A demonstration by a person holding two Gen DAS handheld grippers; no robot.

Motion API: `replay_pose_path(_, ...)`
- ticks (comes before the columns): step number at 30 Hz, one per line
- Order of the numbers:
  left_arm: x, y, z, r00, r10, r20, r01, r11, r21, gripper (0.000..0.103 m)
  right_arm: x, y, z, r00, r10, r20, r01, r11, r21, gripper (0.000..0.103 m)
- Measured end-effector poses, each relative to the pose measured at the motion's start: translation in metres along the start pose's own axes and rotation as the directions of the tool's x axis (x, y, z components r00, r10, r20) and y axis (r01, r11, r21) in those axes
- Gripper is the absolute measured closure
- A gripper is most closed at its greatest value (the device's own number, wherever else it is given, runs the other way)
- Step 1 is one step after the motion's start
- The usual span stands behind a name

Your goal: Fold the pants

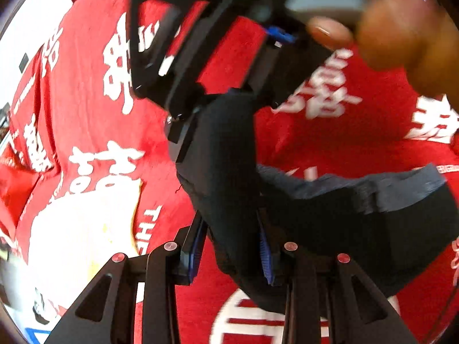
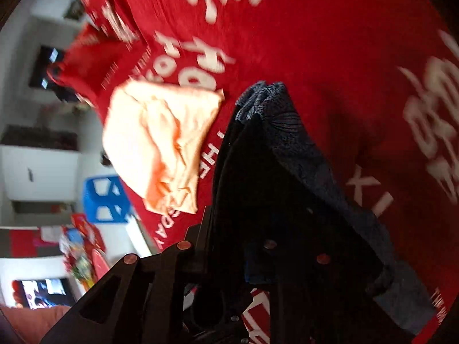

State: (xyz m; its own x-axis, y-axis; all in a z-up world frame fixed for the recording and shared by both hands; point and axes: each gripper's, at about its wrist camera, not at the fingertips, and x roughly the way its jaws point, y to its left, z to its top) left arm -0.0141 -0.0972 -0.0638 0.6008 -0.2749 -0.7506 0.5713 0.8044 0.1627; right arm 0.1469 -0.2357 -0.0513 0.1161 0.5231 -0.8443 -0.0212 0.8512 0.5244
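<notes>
Your biggest risk is losing the dark pants [image 1: 229,154] from one grip while both ends hang in the air: the cloth bunches thickly between the pads, so a tug sideways could slide it out and drop it in a heap on the red printed cloth [image 1: 86,91] below. You could also drag the hanging part across the peach garment [image 2: 160,143] lying nearby and disturb it. Your left gripper [image 1: 232,252] is clamped on a fold of the pants, jaws narrowly apart with fabric filling the gap. Your right gripper [image 2: 229,246] is buried under draped fabric; it seems closed on the pants, though the fingertips are hidden.
</notes>
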Motion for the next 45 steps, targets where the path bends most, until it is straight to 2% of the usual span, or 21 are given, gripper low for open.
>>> replay_pose_path(4,-0.036,-0.036,0.018,0.998,-0.056,0.033,0.054,0.998,0.040,0.068,-0.052,-0.032,-0.036,0.990,0.077,0.122,-0.083,0.995,0.049,0.085)
replay_pose_path(7,-0.059,-0.077,0.027,0.993,-0.109,0.044,0.104,0.990,0.100,0.068,-0.092,-0.064,-0.081,0.971,0.106,0.215,-0.128,0.987,0.094,0.085)
replay_pose_path(11,-0.086,-0.141,0.031,0.982,-0.185,0.033,0.175,0.963,0.206,0.068,-0.139,-0.112,-0.150,0.939,0.124,0.320,-0.184,0.969,0.166,0.085)
replay_pose_path(14,-0.091,-0.188,0.025,0.973,-0.230,-0.007,0.223,0.935,0.276,0.068,-0.167,-0.151,-0.202,0.909,0.138,0.394,-0.240,0.945,0.224,0.085)
replay_pose_path(18,-0.080,-0.239,0.013,0.964,-0.255,-0.069,0.263,0.896,0.359,0.068,-0.174,-0.198,-0.252,0.897,0.112,0.428,-0.270,0.905,0.329,0.085)
replay_pose_path(22,-0.062,-0.280,-0.006,0.962,-0.242,-0.124,0.272,0.858,0.435,0.068,-0.160,-0.242,-0.293,0.886,0.104,0.452,-0.312,0.856,0.413,0.085)
replay_pose_path(24,-0.055,-0.289,-0.014,0.962,-0.233,-0.142,0.273,0.850,0.451,0.068,-0.153,-0.258,-0.308,0.881,0.102,0.462,-0.329,0.834,0.444,0.085)
replay_pose_path(27,-0.038,-0.315,-0.031,0.963,-0.211,-0.166,0.266,0.834,0.483,0.068,-0.141,-0.280,-0.320,0.886,0.090,0.456,-0.326,0.820,0.471,0.085)
replay_pose_path(30,-0.029,-0.327,-0.040,0.970,-0.178,-0.164,0.238,0.818,0.523,0.068,-0.125,-0.301,-0.326,0.902,0.083,0.424,-0.314,0.799,0.513,0.085)
replay_pose_path(35,-0.026,-0.324,-0.043,0.970,-0.170,-0.174,0.238,0.807,0.540,0.066,-0.110,-0.308,-0.334,0.913,0.082,0.399,-0.310,0.777,0.548,0.082)
replay_pose_path(37,-0.026,-0.321,-0.043,0.967,-0.170,-0.192,0.249,0.803,0.541,0.057,-0.111,-0.305,-0.335,0.918,0.072,0.391,-0.297,0.779,0.552,0.082)
replay_pose_path(42,-0.034,-0.296,-0.037,0.947,-0.209,-0.243,0.306,0.817,0.489,0.037,-0.111,-0.285,-0.323,0.945,-0.039,0.323,-0.155,0.819,0.553,0.082)
replay_pose_path(45,-0.039,-0.275,-0.033,0.937,-0.233,-0.260,0.330,0.835,0.441,0.036,-0.105,-0.267,-0.316,0.954,-0.141,0.264,-0.022,0.848,0.530,0.082)
